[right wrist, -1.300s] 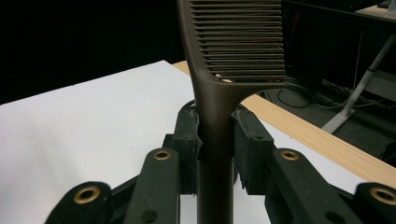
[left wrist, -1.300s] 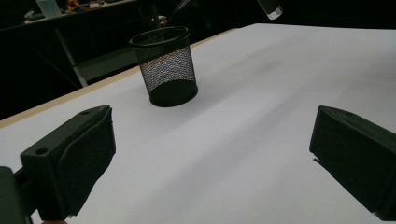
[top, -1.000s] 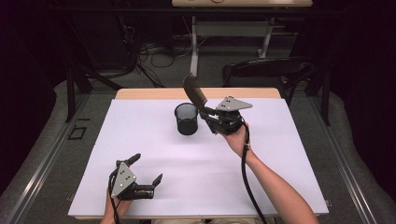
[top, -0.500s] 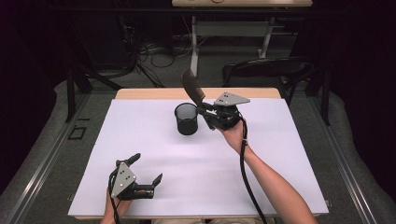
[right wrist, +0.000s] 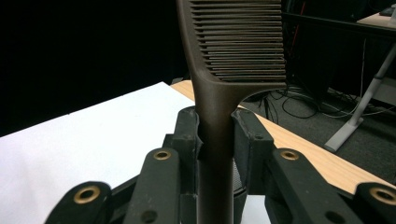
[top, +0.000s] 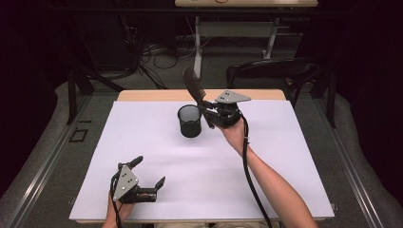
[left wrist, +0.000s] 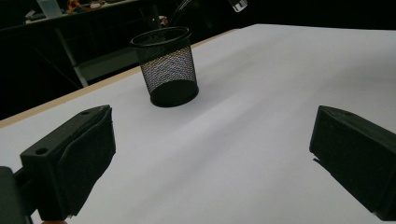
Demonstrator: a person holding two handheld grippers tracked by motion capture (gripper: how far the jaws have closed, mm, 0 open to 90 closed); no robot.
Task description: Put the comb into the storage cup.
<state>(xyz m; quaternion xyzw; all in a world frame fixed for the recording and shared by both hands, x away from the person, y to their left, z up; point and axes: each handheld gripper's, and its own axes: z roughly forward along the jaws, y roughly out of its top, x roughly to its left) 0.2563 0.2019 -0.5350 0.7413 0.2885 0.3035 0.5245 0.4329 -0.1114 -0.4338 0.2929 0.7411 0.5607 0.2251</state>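
Comb in right tongs above white table.

- I'm working in a lab or recording studio: dark surroundings beyond my white-covered table.
- Cables tangle on the floor past the tabletop's far edge.
- Another desk stands beyond.

Left gripper jaws are spread wide apart, nothing between them, low over white table. Black mesh cup is seen upright farther off, toward the left, near the wooden far edge.
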